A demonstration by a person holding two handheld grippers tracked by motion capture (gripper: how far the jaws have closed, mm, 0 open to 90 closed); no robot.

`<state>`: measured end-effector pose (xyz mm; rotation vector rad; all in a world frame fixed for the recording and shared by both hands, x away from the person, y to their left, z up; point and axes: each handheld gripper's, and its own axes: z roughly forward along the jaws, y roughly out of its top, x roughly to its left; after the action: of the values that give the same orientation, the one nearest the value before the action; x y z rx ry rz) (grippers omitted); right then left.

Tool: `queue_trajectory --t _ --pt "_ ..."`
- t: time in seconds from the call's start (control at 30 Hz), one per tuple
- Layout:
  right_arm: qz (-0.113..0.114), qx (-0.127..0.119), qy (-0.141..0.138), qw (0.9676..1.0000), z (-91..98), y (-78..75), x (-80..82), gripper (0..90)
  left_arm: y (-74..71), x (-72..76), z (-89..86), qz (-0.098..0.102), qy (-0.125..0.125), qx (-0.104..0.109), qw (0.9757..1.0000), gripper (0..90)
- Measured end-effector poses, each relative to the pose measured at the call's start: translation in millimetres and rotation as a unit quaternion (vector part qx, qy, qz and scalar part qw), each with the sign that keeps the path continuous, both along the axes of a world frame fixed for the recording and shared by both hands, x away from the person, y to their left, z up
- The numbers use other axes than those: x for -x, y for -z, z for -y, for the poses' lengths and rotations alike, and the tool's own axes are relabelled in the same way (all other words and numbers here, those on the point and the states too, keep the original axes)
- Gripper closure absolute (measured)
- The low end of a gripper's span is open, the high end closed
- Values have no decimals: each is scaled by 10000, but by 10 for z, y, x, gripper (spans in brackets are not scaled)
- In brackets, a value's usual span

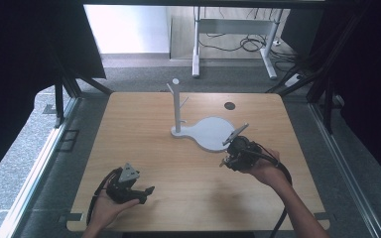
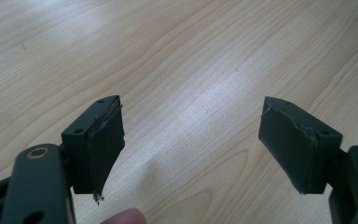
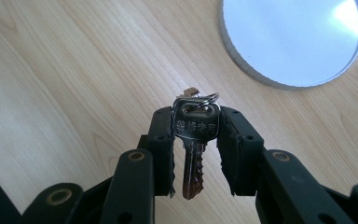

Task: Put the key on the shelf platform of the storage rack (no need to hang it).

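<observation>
Nearby, a white stand (image 1: 206, 130) lies just beyond the right gripper's (image 3: 196, 135) keys (image 3: 195, 140).

Two tools, left (image 1: 146, 191) and right (image 1: 226, 159), one bunch of keys (image 3: 195, 135), one white stand (image 1: 203, 130), one wooden table (image 1: 154, 148)

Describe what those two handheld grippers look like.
Both are black. The left gripper carries a grey three-cornered plate and square, frayed-edged pads. The right gripper has bolted link arms. A black cable trails from it. Forearms are bare.
</observation>
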<state>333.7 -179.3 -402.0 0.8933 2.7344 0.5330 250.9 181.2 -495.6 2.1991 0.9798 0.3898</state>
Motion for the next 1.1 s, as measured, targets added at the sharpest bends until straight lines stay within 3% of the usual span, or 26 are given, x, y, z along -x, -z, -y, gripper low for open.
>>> queue_trajectory --t 0.7,1.1 --pt "-12 -9 147 9999 -5 -87 -257 680 9 -8 -2 -15 7 -6 10000 225" --pt "-137 -14 190 9997 -11 -98 -411 680 6 -7 -6 -16 -4 15 10000 225"
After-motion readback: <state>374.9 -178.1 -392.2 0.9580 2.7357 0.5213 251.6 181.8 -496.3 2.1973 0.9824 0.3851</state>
